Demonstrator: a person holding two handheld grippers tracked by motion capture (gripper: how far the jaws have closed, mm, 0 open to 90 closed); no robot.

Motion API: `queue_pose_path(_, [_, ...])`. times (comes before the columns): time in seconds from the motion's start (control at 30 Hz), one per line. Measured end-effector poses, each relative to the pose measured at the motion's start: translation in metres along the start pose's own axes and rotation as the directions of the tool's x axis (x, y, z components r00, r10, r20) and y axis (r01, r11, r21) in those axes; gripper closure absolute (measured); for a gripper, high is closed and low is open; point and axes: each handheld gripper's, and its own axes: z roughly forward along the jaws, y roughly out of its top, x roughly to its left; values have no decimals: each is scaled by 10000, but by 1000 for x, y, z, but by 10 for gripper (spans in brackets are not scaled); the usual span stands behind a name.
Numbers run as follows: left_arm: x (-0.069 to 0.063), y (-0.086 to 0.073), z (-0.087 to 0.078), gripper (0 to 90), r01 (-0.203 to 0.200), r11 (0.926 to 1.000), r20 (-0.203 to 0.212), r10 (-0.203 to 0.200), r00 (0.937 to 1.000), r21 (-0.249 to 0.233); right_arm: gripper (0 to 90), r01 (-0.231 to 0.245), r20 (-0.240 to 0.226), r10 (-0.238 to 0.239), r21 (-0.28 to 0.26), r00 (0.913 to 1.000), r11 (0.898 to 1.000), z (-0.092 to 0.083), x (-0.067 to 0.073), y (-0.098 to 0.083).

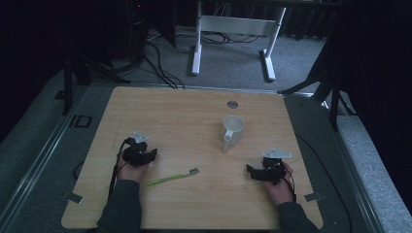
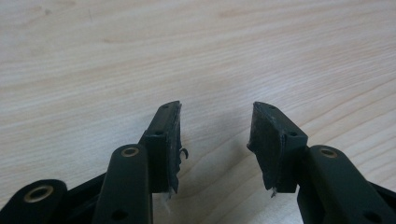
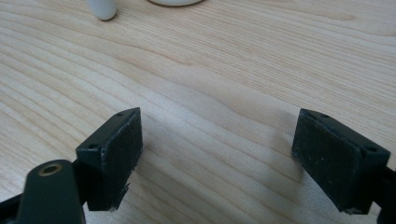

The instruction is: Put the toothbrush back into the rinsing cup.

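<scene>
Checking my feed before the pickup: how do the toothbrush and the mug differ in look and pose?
The toothbrush is thin and lime green with a grey head, lying flat; the mug is white, bulky and stands upright, mouth up. The toothbrush lies near the left hand-held gripper; the mug sits farther back, nearer the right hand-held gripper. Both rest untouched on the wooden table.

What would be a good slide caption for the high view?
Two hand-held tongs, left and right, rest open on a wooden table beside a green toothbrush and a white mug.
</scene>
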Motion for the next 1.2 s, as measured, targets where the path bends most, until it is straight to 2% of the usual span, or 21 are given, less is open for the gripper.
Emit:
queue_pose_path(0.1, [1, 1, -6, 533, 122, 9999, 214, -120, 9997, -92, 160, 2, 0, -2, 0, 10000, 10000, 0, 0, 0])
queue_pose_path(0.23, [4, 1, -15, 512, 89, 9996, 521, -75, 9986, -264, 160, 9, 0, -9, -2, 10000, 10000, 0, 0, 0])
queue_pose_path(0.73, [9, 1, -42, 518, -61, 9986, 784, 102, 9969, -517, 160, 12, -1, -12, -4, 10000, 10000, 0, 0, 0])
queue_pose_path(1.2, [6, 0, -60, 532, -315, 9968, 1287, 408, 9908, -735, 160, 10, 1, -10, -4, 10000, 10000, 0, 0, 0])
